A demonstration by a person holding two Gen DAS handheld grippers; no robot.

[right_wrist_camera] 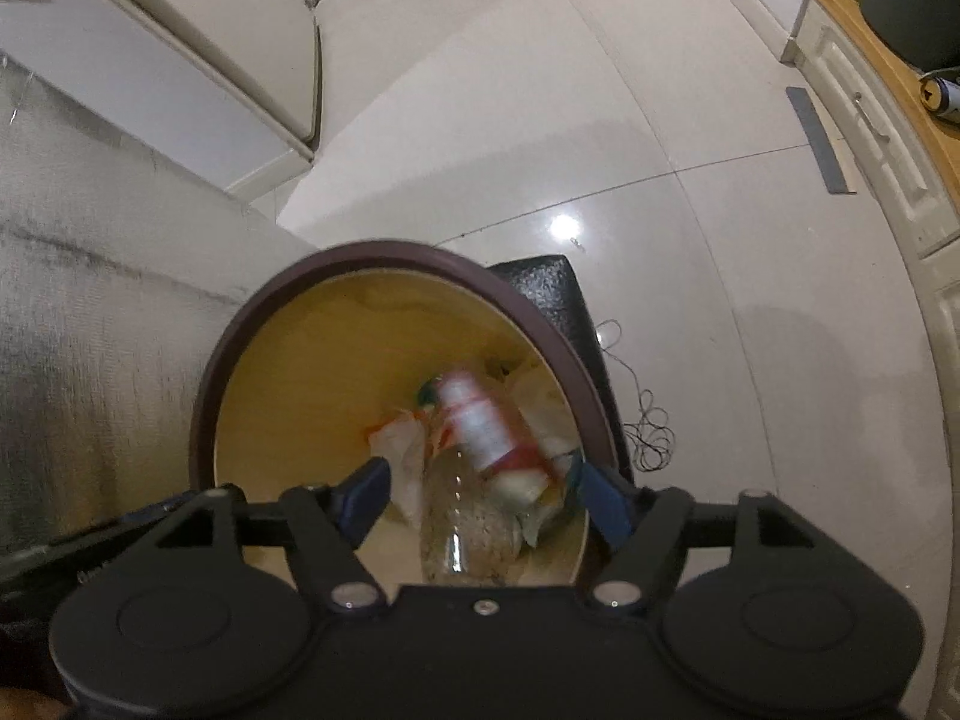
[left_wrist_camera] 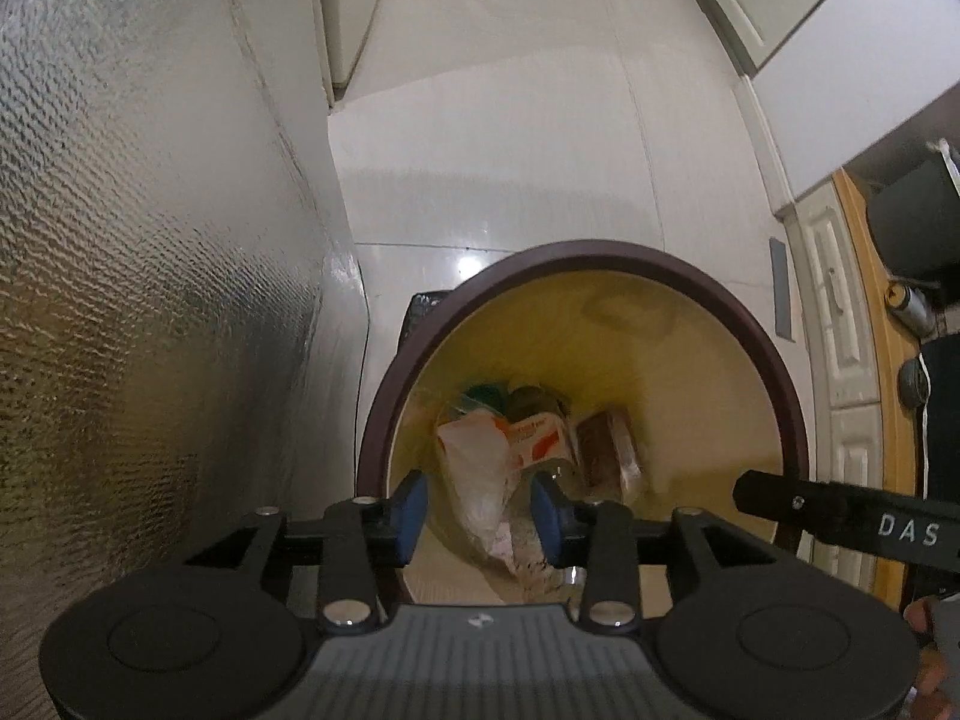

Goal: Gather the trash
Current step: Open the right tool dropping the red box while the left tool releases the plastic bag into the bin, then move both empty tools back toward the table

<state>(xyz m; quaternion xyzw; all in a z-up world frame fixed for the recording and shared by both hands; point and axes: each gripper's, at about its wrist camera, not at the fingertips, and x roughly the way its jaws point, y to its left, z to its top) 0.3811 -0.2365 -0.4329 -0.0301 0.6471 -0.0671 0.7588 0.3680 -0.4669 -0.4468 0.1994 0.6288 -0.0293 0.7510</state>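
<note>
- Left claw [left_wrist_camera: 480, 519]: its blue pads [left_wrist_camera: 410, 516] stand apart above the bin mouth. A crumpled clear plastic wrapper with orange print [left_wrist_camera: 480, 468] shows in the gap, but neither pad presses on it. Judged released; whether the wrapper is mid-drop or already lying on the heap cannot be told.
- Right claw [right_wrist_camera: 480, 495]: jaws spread wide and nothing is gripped. A clear plastic bottle with a white and red label [right_wrist_camera: 474, 462] sits blurred between and beyond the pads, inside the bin, clear of both. Judged let go and falling or just landing.
- Round bin with dark brown rim and yellow inner wall [left_wrist_camera: 720, 384]: it stands on the floor directly under both claws. It already holds other refuse, among it a brown packet in clear wrap [left_wrist_camera: 612, 450] and something green [left_wrist_camera: 486, 391] deeper down.
- Progress: these two items count as deposited. The bin is far from full.
- White glossy tiled floor [right_wrist_camera: 600, 138]: no loose litter is seen on the visible stretch; only a thin tangled dark cord [right_wrist_camera: 651, 438] lies beside the bin.
- Wooden worktop [right_wrist_camera: 936, 126] at the far right: a metal can [right_wrist_camera: 945, 97] lies there. Whether it counts as trash cannot be judged.
- Remaining: uncertain from these views; further searching is probably needed.
</note>
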